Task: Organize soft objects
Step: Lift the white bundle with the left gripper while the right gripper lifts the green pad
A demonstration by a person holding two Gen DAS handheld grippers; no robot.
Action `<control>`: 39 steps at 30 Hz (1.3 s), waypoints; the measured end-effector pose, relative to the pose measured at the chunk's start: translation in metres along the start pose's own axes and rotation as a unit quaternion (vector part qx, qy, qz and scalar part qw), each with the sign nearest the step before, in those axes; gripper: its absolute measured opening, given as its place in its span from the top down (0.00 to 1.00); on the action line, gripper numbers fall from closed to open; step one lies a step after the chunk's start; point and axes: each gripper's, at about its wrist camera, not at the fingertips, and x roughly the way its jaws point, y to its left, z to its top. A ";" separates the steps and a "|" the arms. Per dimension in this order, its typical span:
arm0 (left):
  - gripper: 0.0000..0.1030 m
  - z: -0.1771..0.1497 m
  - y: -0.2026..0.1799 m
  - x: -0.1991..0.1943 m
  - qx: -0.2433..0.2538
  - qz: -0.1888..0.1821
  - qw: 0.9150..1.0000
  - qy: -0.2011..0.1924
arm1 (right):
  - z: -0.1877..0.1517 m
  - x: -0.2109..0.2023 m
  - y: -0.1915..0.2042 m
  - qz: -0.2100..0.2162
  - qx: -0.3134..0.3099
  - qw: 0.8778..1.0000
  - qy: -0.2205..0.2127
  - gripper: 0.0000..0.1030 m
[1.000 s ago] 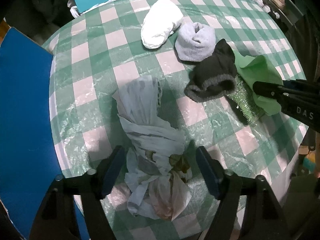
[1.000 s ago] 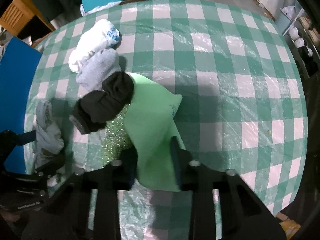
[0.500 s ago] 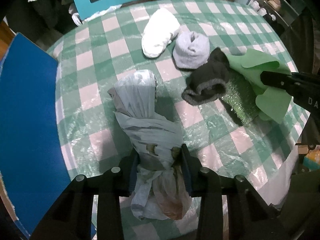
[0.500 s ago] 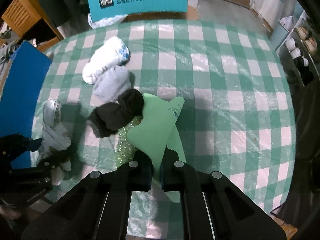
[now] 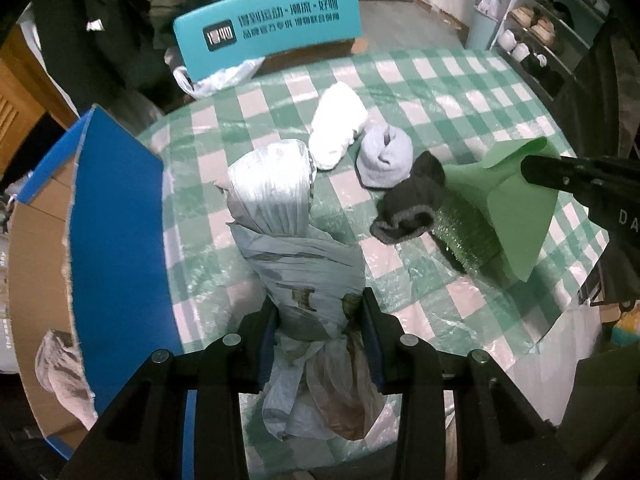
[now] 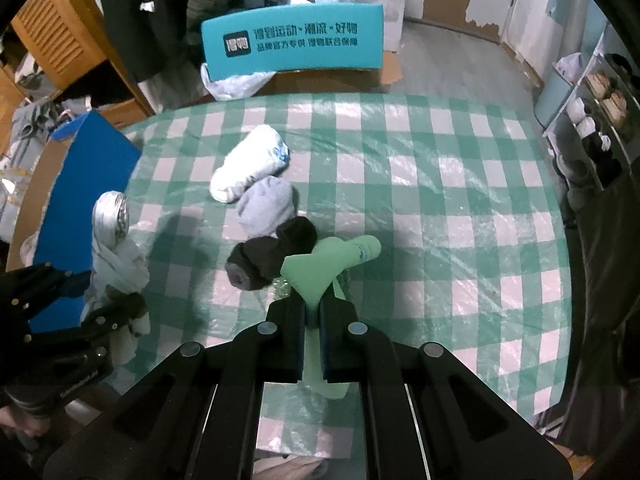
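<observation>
- pale grey crinkled cloth, a knotted bundle [image 5: 296, 248], sits clenched between the jaws of the left gripper [image 5: 320, 332], which have just closed on its waist; its top leans over the checked tablecloth [image 5: 440, 80] and its loose tail hangs below the fingers.
- the right gripper [image 6: 312, 344] is pinched tight on a thin green cloth [image 6: 320, 272], which fans out ahead of the fingertips, apparently clear of the table.
- both lifts look under way, so my advice is to raise each piece straight and slowly until every trailing end is off the table.
- the green cloth hangs just beside the black sock [image 6: 272, 260] and above a glittery green piece [image 5: 468, 236]; watch that its edge does not drag either along.
- the open cardboard box [image 5: 40, 280] with the blue flap [image 5: 116, 216] lies to the left and is the likely home for the bundle; carry it over the flap, not into it.
- the white sock [image 5: 336, 132] and grey sock [image 5: 384, 156] lie touching, further back, untouched.
</observation>
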 end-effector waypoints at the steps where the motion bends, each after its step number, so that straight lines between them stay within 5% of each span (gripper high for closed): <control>1: 0.63 0.000 0.001 -0.003 0.000 0.001 1.000 -0.003 | 0.000 -0.003 0.001 0.001 -0.001 1.000 -0.002 0.95; 15: 0.63 0.002 0.023 -0.035 -0.027 0.003 0.999 -0.036 | 0.004 -0.044 0.020 0.014 -0.017 0.999 -0.047 0.96; 19: 0.63 0.000 0.027 -0.036 -0.031 0.003 0.999 -0.035 | 0.003 -0.040 0.024 0.027 -0.022 0.999 -0.032 0.95; 20: 0.63 0.000 0.028 -0.036 -0.032 0.003 0.999 -0.034 | 0.002 -0.034 0.023 0.021 -0.016 0.999 -0.028 0.93; 25: 0.63 -0.002 0.030 -0.028 -0.037 -0.002 0.999 -0.023 | -0.007 -0.006 0.018 0.003 -0.014 1.000 0.006 0.51; 30: 0.63 -0.001 0.030 -0.019 -0.038 -0.005 0.999 -0.013 | -0.012 0.016 0.013 -0.002 -0.010 1.000 0.029 0.40; 39: 0.63 0.001 0.035 0.001 -0.041 -0.004 0.999 0.005 | -0.012 0.045 0.023 -0.016 -0.029 0.998 0.054 0.40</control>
